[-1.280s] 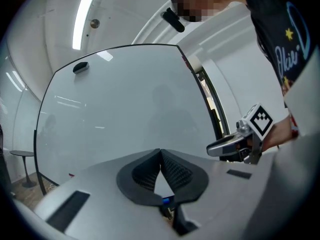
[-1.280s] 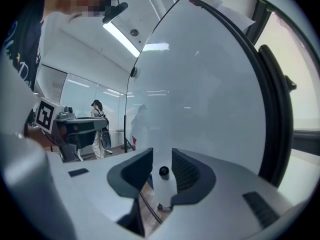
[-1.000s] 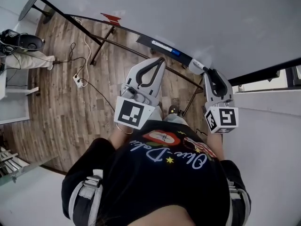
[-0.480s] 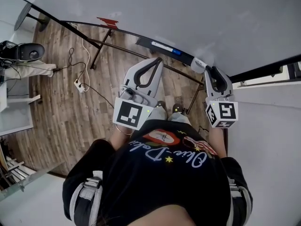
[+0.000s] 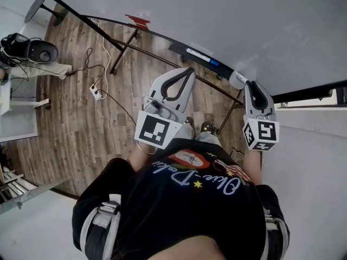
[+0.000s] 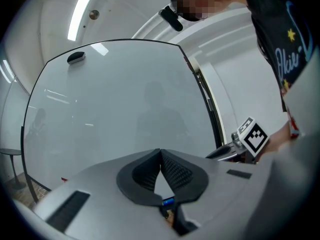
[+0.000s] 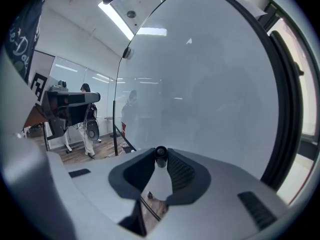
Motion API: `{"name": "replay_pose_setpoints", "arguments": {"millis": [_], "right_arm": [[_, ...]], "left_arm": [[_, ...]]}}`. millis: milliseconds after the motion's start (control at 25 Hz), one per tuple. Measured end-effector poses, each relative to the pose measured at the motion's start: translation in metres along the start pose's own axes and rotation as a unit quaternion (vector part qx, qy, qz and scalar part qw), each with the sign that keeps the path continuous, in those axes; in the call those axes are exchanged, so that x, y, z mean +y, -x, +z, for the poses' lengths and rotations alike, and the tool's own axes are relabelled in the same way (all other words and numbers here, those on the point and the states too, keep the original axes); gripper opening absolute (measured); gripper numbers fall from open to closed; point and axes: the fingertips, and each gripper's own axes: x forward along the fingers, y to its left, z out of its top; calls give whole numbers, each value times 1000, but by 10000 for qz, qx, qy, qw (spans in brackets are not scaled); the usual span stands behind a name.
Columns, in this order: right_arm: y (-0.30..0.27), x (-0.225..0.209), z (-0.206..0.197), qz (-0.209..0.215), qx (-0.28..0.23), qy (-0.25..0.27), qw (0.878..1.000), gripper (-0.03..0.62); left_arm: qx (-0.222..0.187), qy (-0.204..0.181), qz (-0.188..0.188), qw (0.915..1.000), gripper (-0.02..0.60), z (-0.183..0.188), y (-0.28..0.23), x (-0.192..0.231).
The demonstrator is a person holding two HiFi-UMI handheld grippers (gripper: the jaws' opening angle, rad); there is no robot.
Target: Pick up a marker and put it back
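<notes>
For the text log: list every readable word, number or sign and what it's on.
"Ol…-D…": upside-down script on shirt; rest unclear.
Left cube, right cube: square code patterns, no words.
Blue-tipped marker: label too small to read.

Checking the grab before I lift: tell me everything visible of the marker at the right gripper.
The marker shows end-on in the right gripper view: a small dark round end with a paler centre, at the tips of the right gripper. The jaws have just been closing and sit against both its sides. In the head view it is a pale stub at the whiteboard edge. Whether it rests on the ledge I cannot tell.
</notes>
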Motion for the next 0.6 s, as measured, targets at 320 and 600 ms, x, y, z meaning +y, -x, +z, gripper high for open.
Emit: {"name": "replay_pose_setpoints", "arguments": {"millis": [320,600], "right_arm": [[3,1,20,-15,-138,216,9997,72],[6,0,35,-36,-223,257,9994,72]], "left_arm": [[-37,23,28,10000,3,2,2,3],[-117,79,-29,9999,3,3,-3,6]]}}
